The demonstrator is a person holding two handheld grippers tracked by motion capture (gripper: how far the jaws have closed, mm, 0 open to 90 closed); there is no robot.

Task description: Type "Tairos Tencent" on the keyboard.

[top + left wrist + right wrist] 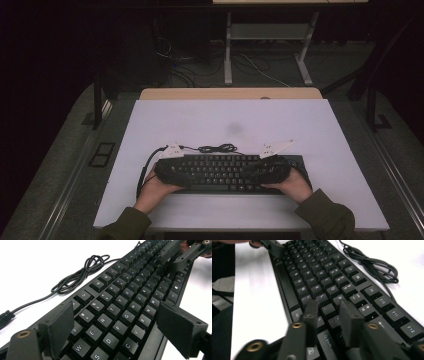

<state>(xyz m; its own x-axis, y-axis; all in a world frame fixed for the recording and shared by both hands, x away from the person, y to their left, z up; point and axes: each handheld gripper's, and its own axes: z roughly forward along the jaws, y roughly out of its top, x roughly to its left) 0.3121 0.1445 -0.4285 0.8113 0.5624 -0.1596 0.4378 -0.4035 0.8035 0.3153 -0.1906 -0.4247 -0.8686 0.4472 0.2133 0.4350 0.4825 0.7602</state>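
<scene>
Lying flat near the front edge of the white table (345, 150), the black keyboard (227, 172) is seen long side toward the person, its cable (217, 148) coiled just behind it. A stiff, fairly heavy slab is to be expected, with loose-sprung keycaps that would give under pressure; the firm frame at each short end is judged the better place to be gripped. The left gripper (120, 327) is held low over the left end, its jaws spread wide across the key rows with nothing clamped. The right gripper (328, 315) is poised over the right end, jaws partly parted above the keys, holding nothing. Both hands (155, 187) are brought in from below, angled inward and mirrored.
</scene>
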